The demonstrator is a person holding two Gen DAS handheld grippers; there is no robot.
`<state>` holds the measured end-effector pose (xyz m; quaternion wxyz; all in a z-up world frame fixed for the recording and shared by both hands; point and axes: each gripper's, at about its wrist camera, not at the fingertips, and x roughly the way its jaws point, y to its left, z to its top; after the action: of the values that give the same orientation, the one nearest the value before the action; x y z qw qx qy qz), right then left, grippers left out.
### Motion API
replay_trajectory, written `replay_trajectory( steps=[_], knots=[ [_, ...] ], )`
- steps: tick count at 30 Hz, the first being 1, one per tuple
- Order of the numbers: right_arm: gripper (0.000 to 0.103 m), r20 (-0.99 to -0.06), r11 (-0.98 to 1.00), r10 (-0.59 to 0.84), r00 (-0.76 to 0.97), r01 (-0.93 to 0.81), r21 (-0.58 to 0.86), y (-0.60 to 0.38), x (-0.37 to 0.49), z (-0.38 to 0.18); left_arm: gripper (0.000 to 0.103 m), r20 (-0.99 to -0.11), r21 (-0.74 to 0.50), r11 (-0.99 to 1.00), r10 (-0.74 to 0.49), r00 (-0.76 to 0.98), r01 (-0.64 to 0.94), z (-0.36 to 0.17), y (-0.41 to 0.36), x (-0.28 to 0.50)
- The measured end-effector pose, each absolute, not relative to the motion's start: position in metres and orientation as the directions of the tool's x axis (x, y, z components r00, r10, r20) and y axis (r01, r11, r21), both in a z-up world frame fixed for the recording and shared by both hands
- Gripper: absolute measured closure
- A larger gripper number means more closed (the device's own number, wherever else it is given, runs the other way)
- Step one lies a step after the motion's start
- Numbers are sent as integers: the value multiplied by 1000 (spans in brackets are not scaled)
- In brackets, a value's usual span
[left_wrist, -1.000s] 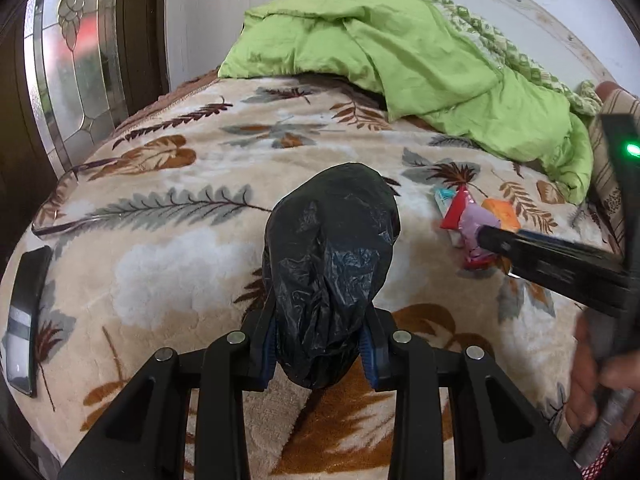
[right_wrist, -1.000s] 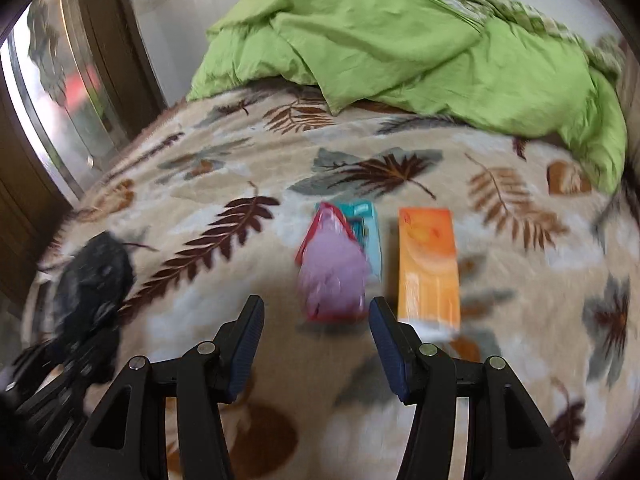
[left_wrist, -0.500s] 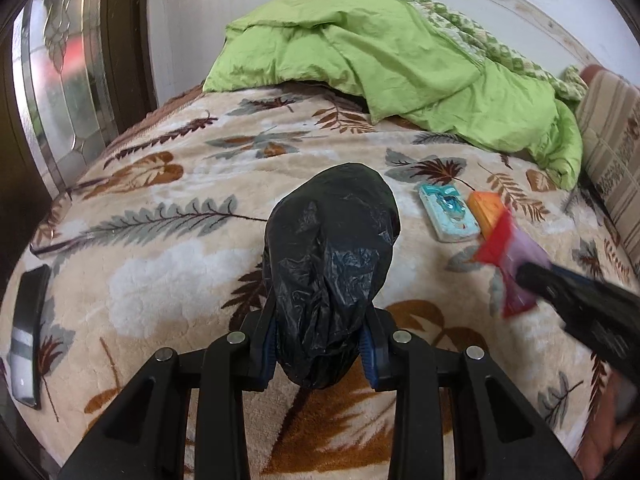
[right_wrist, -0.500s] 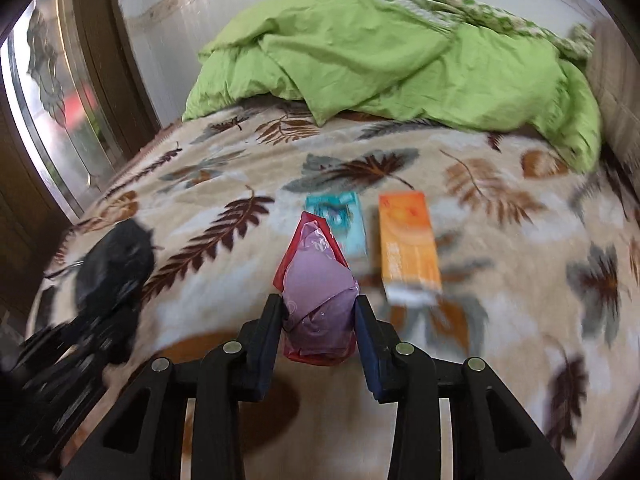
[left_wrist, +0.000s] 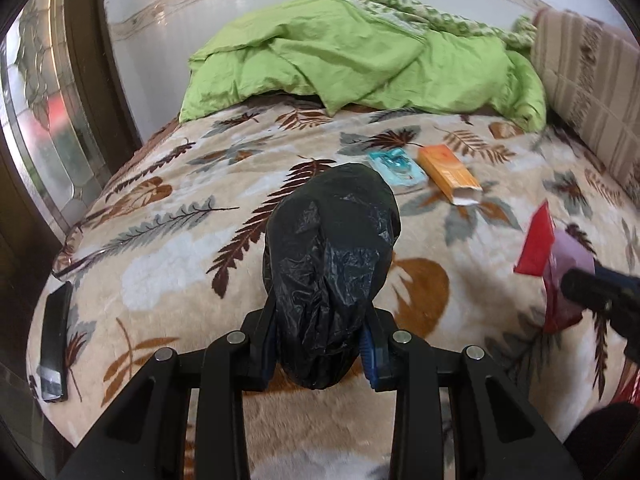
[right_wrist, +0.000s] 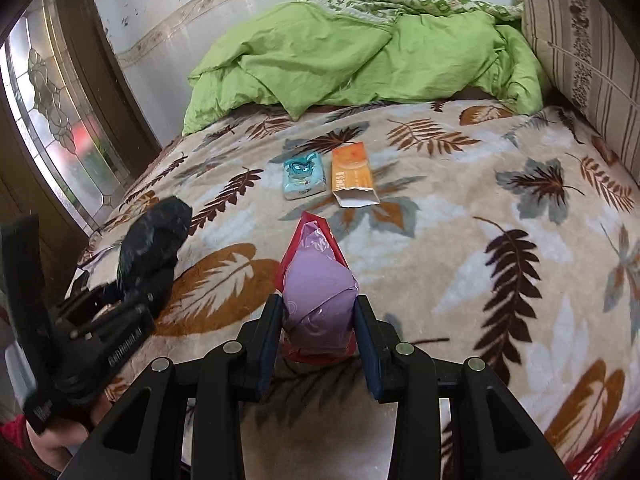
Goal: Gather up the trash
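Trash bag point(left_wrist: 328, 268): black, my left gripper point(left_wrist: 318, 354) clamps it; contents hidden.
Wrapper point(right_wrist: 318, 292): one, pinched in my right gripper point(right_wrist: 318, 344).
Packets on blanket point(right_wrist: 460, 248): two, teal packet point(right_wrist: 302, 176) and orange box point(right_wrist: 354, 174).

A beige blanket point(right_wrist: 460, 208) patterned with brown and grey leaves is being shown; on it, a teal packet point(right_wrist: 303, 175), an orange carton point(right_wrist: 353, 174); behind it, green bedding point(right_wrist: 352, 56).

A bed covered by a cream blanket point(right_wrist: 460, 240) printed with leaves. On it at twelve o'clock lies a rumpled green quilt point(right_wrist: 340, 60), at two o'clock a striped pillow point(right_wrist: 580, 52). Near the middle a teal packet point(right_wrist: 303, 175) lies just beside an orange box point(right_wrist: 354, 174). A dark phone point(left_wrist: 54, 344) lies at nine o'clock by the edge.
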<state>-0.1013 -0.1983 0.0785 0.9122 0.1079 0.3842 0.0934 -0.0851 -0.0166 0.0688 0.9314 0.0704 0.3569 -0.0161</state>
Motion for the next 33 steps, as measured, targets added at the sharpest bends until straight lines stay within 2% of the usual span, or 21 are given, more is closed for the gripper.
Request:
replay_trajectory(
  steps=[33],
  knots=[
    [65, -667, 947, 253, 700, -40, 318, -210, -105, 75, 71, -656, 146, 984, 23, 755, 98, 69, -25, -94]
  ],
)
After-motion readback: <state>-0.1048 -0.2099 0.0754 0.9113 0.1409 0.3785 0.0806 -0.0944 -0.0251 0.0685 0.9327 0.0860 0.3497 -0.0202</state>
